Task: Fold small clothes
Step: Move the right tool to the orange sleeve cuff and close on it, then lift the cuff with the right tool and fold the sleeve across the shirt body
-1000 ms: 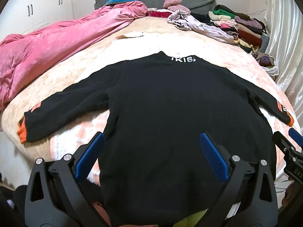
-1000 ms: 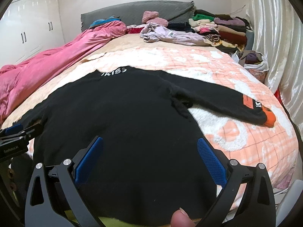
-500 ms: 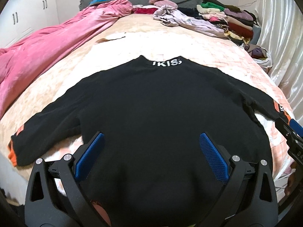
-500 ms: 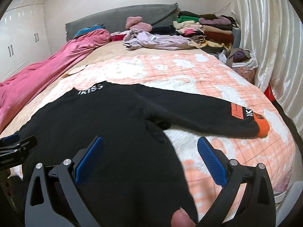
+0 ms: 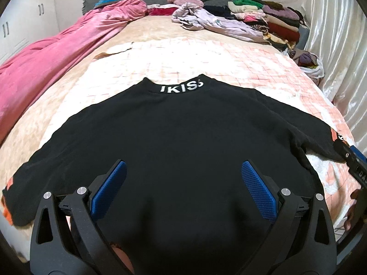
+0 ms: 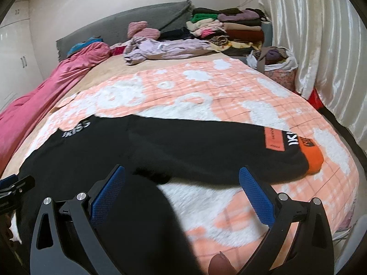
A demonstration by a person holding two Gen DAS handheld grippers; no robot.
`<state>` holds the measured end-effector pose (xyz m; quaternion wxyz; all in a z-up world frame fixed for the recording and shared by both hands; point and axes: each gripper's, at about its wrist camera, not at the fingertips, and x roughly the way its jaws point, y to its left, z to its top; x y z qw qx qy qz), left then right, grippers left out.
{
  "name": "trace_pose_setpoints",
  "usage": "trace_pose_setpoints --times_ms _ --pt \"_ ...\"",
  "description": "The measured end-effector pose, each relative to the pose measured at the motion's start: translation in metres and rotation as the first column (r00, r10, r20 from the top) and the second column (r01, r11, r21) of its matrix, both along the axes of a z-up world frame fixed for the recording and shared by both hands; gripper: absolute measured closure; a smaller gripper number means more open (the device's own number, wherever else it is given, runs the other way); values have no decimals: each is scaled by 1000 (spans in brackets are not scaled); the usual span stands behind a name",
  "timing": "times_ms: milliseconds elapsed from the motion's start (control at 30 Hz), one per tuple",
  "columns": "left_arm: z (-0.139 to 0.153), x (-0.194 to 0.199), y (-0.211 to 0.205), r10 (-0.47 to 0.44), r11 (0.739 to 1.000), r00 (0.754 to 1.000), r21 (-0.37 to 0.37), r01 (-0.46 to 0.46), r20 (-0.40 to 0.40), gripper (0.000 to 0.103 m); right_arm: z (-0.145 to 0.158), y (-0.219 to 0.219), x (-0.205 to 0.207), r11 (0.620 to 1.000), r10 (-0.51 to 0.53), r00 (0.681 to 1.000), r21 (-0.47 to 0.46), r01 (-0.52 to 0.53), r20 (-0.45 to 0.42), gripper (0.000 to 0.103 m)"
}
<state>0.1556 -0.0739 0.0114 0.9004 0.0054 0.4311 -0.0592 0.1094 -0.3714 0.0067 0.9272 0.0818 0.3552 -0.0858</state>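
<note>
A black sweater (image 5: 181,142) with white "IKISS" lettering on the collar (image 5: 181,87) lies flat on the bed, both sleeves spread out. My left gripper (image 5: 183,183) is open and empty over the lower body of the sweater. My right gripper (image 6: 182,190) is open and empty near the right armpit; the right sleeve (image 6: 218,146) with its orange cuff (image 6: 313,160) stretches beyond it. The right gripper also shows at the right edge of the left wrist view (image 5: 352,160). The left sleeve ends in an orange cuff (image 5: 6,215).
The bed has a peach and white blanket (image 6: 206,96). A pink duvet (image 5: 45,55) lies along the left side. Loose lilac clothes (image 6: 165,48) and a stack of folded clothes (image 6: 229,29) sit at the head. A bag (image 6: 279,66) and curtain (image 6: 321,45) are at the right.
Both grippers have swung to the right: the left one now centres on the sweater's body, the right one has moved from the body toward the right sleeve. Both stayed open.
</note>
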Motion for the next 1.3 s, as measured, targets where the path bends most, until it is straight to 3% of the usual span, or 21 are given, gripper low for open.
trace_pose_setpoints --times_ms 267,533,800,967,1000,1067,1200,1233,1300 --pt "-11 27 -13 -11 1000 1000 23 11 -15 9 -4 -65 11 988 -157 988 7 157 -17 4" --pt "-19 50 -19 0 999 1000 52 0 -1 9 -11 -144 6 944 -331 942 -21 330 -52 4" --pt "-31 71 -23 6 999 1000 50 -7 30 9 -37 -197 8 917 -398 908 -40 396 -135 4" --pt "-42 81 -21 3 999 1000 46 -3 15 9 -52 -211 11 918 -396 903 -39 395 -166 6" --pt "-44 83 -21 7 999 1000 47 -8 15 9 -55 -215 12 920 -389 905 -20 391 -173 9" --pt "-48 87 -19 14 999 1000 52 -15 14 9 -61 -221 15 921 -378 905 14 388 -197 27" --pt "-57 91 -17 22 998 1000 62 -22 6 9 -70 -227 18 926 -343 917 90 367 -205 41" --pt "-60 91 -16 23 998 1000 62 -24 2 9 -69 -226 17 930 -322 926 117 348 -195 55" --pt "-65 92 -14 28 998 1000 56 -27 -9 9 -65 -222 16 935 -305 936 134 330 -176 65"
